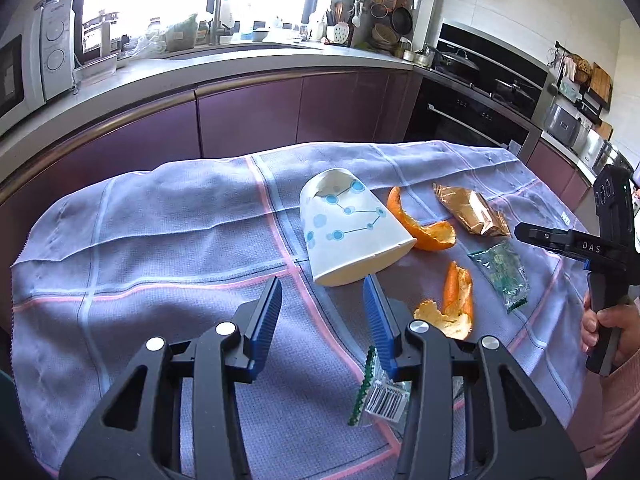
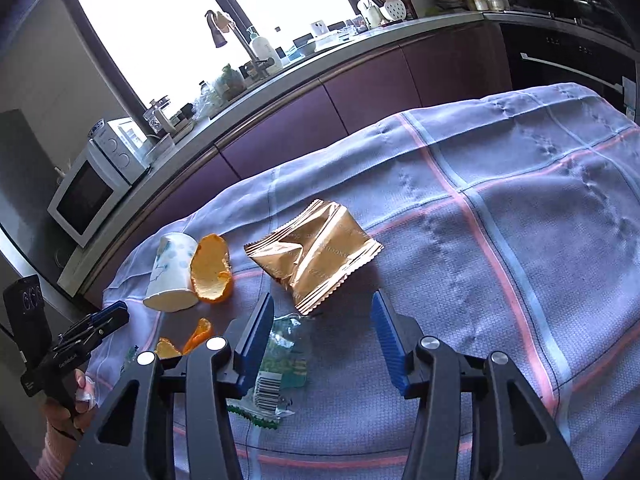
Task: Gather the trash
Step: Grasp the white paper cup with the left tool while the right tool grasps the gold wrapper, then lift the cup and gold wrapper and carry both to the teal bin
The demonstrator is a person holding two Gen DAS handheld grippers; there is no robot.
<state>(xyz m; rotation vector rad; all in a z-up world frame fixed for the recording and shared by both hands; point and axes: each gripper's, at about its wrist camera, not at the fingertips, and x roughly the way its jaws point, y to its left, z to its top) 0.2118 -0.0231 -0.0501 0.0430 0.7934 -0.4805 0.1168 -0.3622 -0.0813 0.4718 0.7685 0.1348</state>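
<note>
Left gripper (image 1: 322, 300): fingers apart, nothing between them, poised above the cloth-covered surface (image 1: 160, 240). A tipped paper cup (image 1: 352, 232) lies just beyond the fingertips, its rim close to the right finger (image 1: 376, 316). Past the cup to the right rest a curled orange peel (image 1: 424, 224) and a gold wrapper (image 1: 472, 212); a second peel piece (image 1: 452, 304) sits just right of the right finger, with a green wrapper (image 1: 502, 276) farther right. A clear barcode wrapper (image 1: 384, 396) lies beneath the right finger.

Right gripper (image 2: 324, 312): fingers apart and empty. The gold wrapper lies just ahead of the fingertips, between their lines. The green wrapper sits under the left finger (image 2: 256, 340). Cup, curled peel and the smaller peel lie to the left, near the left gripper.
</note>
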